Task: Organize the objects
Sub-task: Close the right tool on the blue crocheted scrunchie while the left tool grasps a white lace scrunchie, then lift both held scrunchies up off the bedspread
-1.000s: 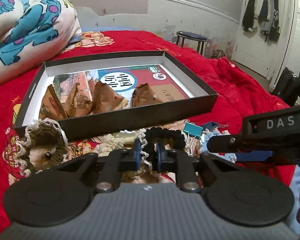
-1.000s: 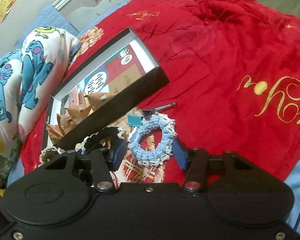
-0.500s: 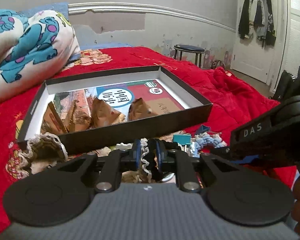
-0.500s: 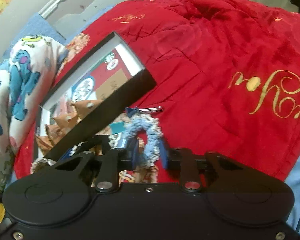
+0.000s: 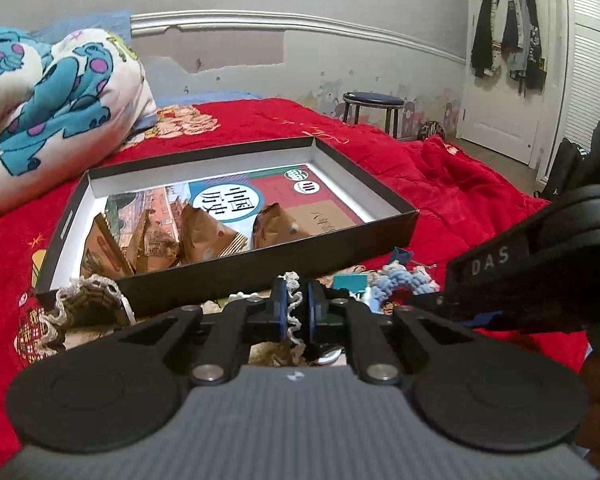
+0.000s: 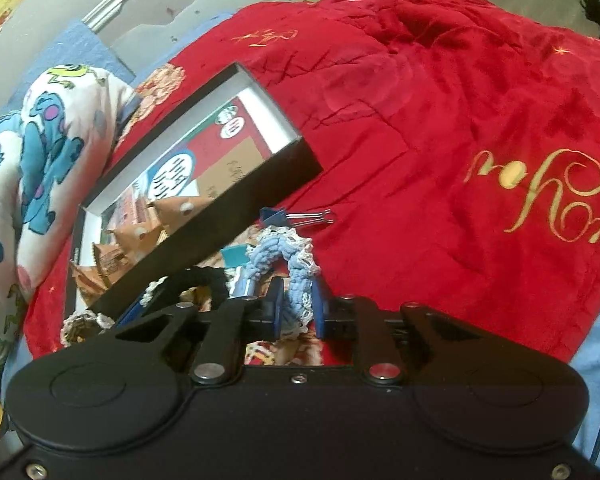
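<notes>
Bedroom; red blanket (image 6: 440, 128) spread over the bed serves as work surface. A shallow black box (image 5: 268, 264) sits on it, already holding brown paper packets (image 5: 204, 236) along its near side.

Left gripper (image 5: 294, 312): jaws nearly closed, pinching a scrunchie with a pale lace edge (image 5: 294, 308). Right gripper (image 6: 296, 310): jaws narrowed around the rim of a blue crocheted scrunchie (image 6: 284, 260), pinched at its near edge. Both items sit just in front of the box's near wall, probably staged for transfer into it. Cannot tell if either is lifted clear of the blanket.

Left view only: box interior seen squarely, a brownish scrunchie (image 5: 88, 300) at the box's near left corner, and the right tool's body crossing the frame. Right view only: a blue binder clip (image 6: 296, 216) beyond the blue scrunchie, a black scrunchie (image 6: 204, 276) to its left, and the gold embroidery (image 6: 540, 196).
</notes>
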The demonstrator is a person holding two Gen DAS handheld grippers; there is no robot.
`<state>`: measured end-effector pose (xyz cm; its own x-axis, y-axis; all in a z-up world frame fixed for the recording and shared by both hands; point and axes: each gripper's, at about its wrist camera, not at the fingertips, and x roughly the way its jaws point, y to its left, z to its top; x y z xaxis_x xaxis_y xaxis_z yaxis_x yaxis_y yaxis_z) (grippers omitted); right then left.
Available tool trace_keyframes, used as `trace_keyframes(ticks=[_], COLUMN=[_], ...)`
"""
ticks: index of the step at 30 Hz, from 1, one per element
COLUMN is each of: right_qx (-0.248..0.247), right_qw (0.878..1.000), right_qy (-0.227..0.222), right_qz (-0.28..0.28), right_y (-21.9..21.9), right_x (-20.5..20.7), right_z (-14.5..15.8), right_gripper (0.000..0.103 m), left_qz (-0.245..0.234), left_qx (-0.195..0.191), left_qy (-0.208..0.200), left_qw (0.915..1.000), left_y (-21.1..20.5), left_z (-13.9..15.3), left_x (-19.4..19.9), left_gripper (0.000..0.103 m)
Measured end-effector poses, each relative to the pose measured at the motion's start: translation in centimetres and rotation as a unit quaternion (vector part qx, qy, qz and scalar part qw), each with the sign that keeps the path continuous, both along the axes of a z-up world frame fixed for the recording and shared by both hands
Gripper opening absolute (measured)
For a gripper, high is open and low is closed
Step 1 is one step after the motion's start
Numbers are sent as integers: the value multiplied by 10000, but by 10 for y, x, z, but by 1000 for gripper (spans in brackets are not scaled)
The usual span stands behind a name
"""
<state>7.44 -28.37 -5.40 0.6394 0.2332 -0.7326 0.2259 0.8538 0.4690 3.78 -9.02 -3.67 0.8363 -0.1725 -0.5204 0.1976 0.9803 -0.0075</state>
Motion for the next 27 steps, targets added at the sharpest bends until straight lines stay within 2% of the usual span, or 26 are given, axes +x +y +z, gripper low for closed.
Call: trace_keyframes(ticks=[17, 27], right_qx=[467, 682], right_qw=[9975, 9943], right_qy=[-525, -817], right_qz=[-31, 91], right_y=[-7, -4], right_x=[-12, -16], right_z=[15, 22], right_gripper=[14, 14], left_qz=[-289, -363], left_qx=[-163, -22], left_qy=[-258, 123], left_qw=[9991, 9993], left_y=[-4, -9], left_z=[14, 0], left_x=[-9, -3], left_gripper=[13, 13])
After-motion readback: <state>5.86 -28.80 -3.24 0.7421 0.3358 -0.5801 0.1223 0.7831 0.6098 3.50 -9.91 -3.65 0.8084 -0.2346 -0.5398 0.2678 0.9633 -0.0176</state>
